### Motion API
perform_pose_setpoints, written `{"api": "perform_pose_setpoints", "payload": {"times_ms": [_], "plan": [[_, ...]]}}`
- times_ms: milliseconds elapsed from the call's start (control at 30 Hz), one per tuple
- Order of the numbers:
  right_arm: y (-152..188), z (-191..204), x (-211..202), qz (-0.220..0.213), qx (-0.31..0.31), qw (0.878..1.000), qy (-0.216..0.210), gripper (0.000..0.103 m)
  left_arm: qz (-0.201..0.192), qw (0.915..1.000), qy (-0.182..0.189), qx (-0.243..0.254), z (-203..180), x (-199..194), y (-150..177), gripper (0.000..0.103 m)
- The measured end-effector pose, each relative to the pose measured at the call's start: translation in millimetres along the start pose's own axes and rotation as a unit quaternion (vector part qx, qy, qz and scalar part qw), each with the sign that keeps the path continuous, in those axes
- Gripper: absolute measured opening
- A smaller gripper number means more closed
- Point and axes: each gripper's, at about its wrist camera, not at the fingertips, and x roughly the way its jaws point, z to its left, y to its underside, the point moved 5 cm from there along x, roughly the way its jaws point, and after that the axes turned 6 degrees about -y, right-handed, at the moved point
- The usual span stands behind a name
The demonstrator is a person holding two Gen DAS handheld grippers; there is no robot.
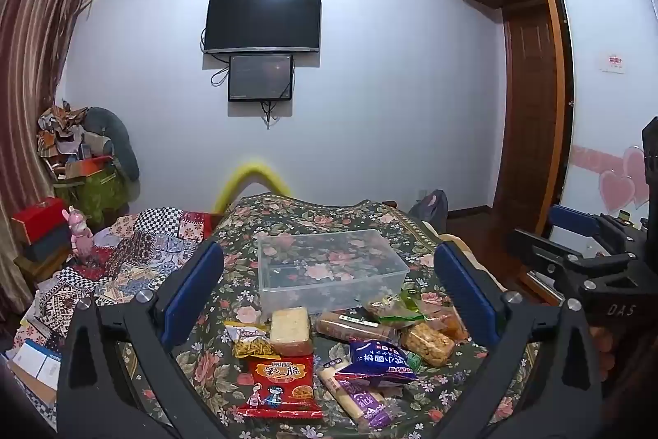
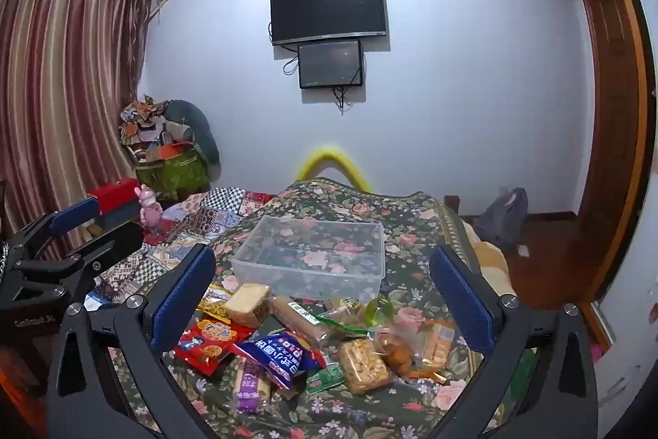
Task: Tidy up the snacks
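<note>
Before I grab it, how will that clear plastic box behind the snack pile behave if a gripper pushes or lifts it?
The clear plastic box looks empty, the floral cloth showing through, so it is probably light and would slide or skid when nudged. Its thin walls may flex if squeezed. It sits low and wide, so tipping seems unlikely, though the soft cloth could bunch under it.

- Bedspread [image 1: 329,217]: dark green, with pink roses and small pale flowers.
- Storage box [image 1: 329,266]: clear plastic, the floral print showing through.
- Red snack packet [image 1: 281,385]: red with yellow lettering and cartoon figures.
- Blue snack packet [image 1: 378,358]: deep blue with white characters.
- Purple wrapper [image 2: 251,383]: purple on cream.
- Claw pads [image 1: 193,291]: blue on black frames.
- Curtain [image 2: 61,89]: maroon and beige stripes.
- Quilt [image 1: 144,254]: patchwork of checks and prints.
</note>
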Motion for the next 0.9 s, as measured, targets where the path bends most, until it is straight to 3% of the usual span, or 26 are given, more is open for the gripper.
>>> {"api": "perform_pose_setpoints", "payload": {"times_ms": [900], "plan": [[-0.8,-1.6,-4.5,-0.001,0.009,1.000,-0.002,0.103,0.007,1.0000,0.002,0.002,-3.4,3.0,3.8,0.103]]}}
